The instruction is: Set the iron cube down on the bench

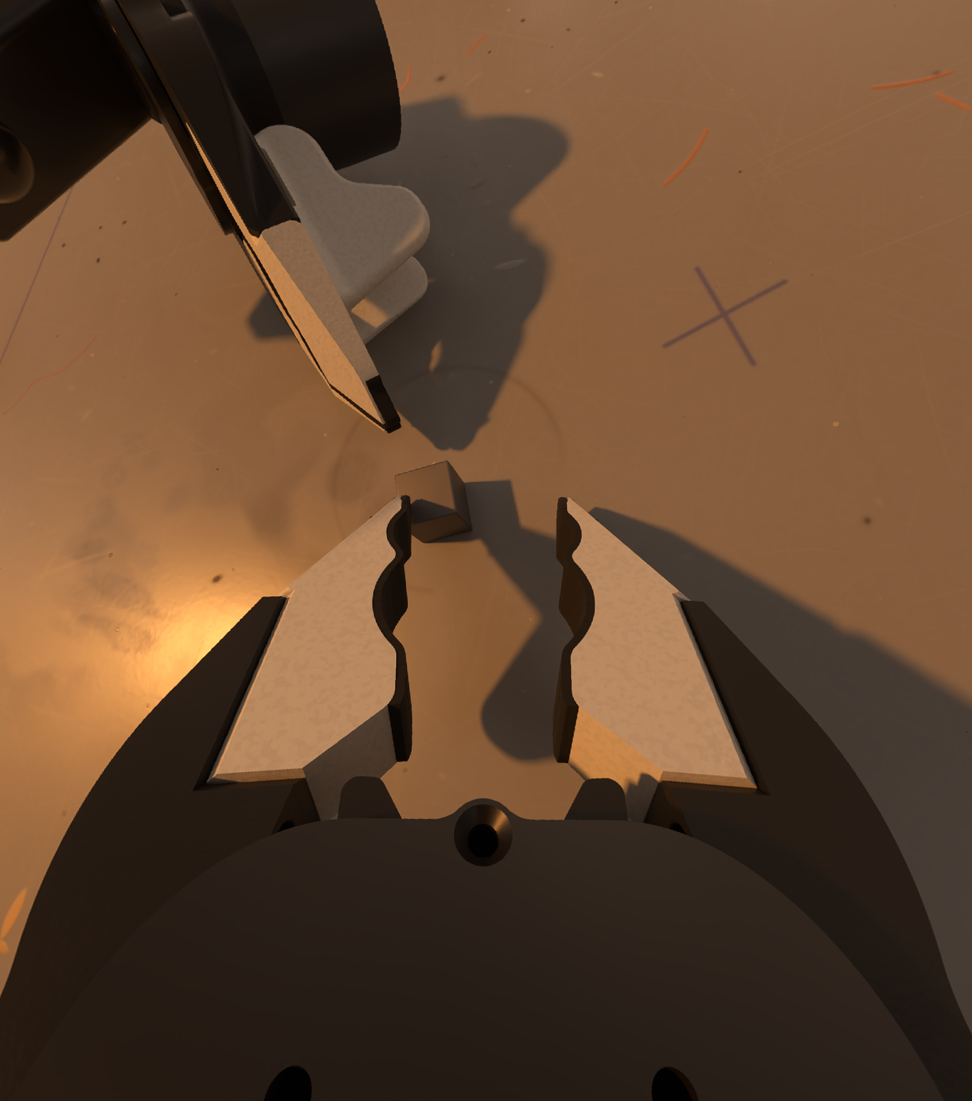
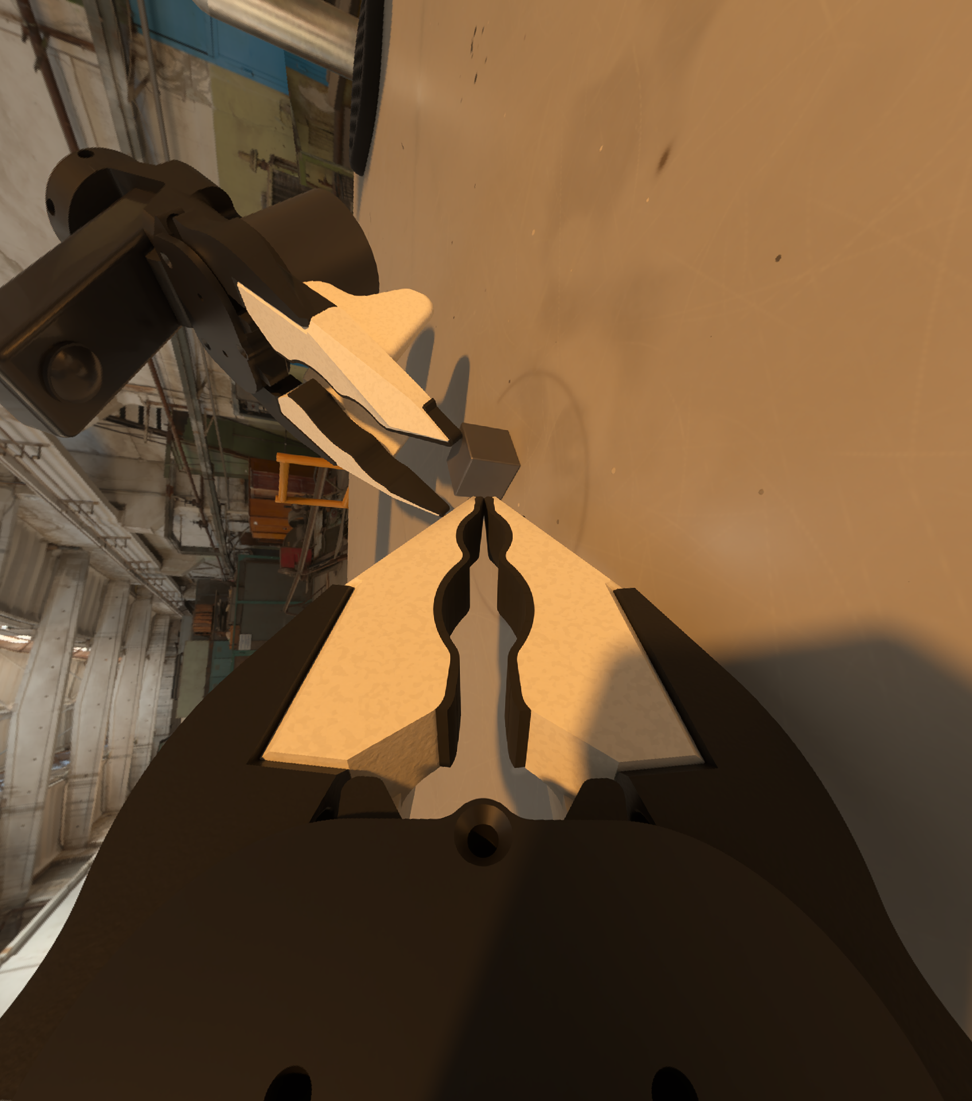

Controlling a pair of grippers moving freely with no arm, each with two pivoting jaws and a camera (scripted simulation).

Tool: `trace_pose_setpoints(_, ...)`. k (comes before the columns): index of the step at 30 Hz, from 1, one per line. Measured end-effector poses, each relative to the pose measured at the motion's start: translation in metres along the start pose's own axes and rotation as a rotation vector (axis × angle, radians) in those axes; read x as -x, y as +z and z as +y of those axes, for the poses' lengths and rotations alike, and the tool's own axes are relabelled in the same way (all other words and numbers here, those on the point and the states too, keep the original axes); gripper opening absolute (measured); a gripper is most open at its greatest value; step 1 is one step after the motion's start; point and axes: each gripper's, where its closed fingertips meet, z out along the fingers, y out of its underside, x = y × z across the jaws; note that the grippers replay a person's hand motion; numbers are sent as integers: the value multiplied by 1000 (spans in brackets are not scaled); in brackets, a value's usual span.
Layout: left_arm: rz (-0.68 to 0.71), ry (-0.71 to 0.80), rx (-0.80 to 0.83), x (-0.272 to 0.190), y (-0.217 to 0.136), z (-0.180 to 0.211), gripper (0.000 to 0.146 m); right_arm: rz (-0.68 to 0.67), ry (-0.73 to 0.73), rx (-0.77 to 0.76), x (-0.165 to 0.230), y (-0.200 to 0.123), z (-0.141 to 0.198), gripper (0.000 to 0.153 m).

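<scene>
The iron cube [image 1: 432, 500] is small, dark grey, and appears to rest on the brown bench [image 1: 769, 476], its shadow joined to it. My left gripper [image 1: 483, 503] is open and empty. The cube lies just off the tip of its left finger [image 1: 352, 625], not between the jaws. My right gripper [image 1: 385, 411] comes in from the upper left, shut and empty, its tip a little short of the cube. In the right wrist view the shut right gripper [image 2: 482, 503] points at the cube [image 2: 482, 462], and the open left gripper [image 2: 443, 473] is to its left.
A pencilled cross [image 1: 721, 313] and orange scratches mark the bench right of the cube. In the right wrist view the bench edge [image 2: 361, 250] runs up the frame, with a factory hall beyond. A metal cylinder [image 2: 292, 30] and a black ribbed part [image 2: 365, 89] are near that edge.
</scene>
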Motion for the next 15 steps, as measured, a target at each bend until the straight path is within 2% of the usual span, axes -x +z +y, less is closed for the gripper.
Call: trace_pose_setpoints(15, 6, -11, 1, 0, 0, 0, 49, 1, 0, 0, 0, 0, 0, 0)
